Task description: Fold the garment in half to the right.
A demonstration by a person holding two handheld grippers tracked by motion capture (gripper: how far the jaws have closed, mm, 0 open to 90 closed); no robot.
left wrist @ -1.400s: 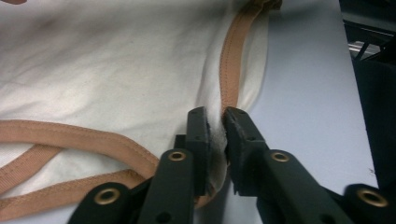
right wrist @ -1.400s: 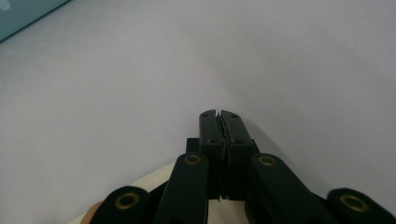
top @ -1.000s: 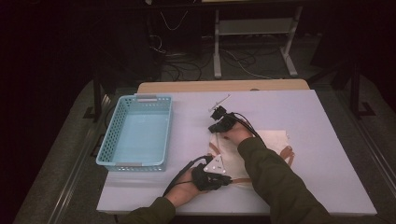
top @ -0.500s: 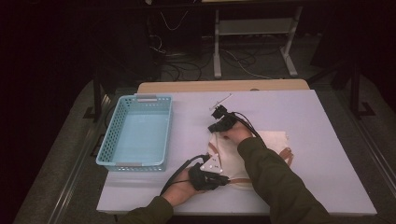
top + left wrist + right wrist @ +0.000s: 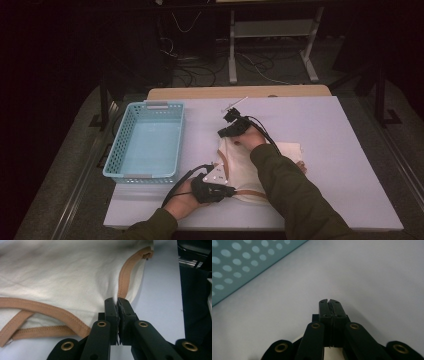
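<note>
One white tabletop [image 5: 340, 150]. One light-blue perforated basket [image 5: 147, 142] near its left edge. One cream garment [image 5: 245, 167] with tan binding, lying flat toward the front edge at centre. Left claw [image 5: 117, 302] pinches the garment's hem; right claw [image 5: 223, 132], pressed together, grips its far edge.

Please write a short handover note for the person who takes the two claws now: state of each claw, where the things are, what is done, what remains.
Left claw: shut on the garment, pinching its edge beside the tan trim.
Right claw: shut, at the garment's far side; whether it grips cloth cannot be told.
Garment: cream, lying crumpled on the table, under the right forearm.
Basket: at the left, nothing in it.
Done: garment gripped.
Left, probably: fold it and put it in the basket.
</note>
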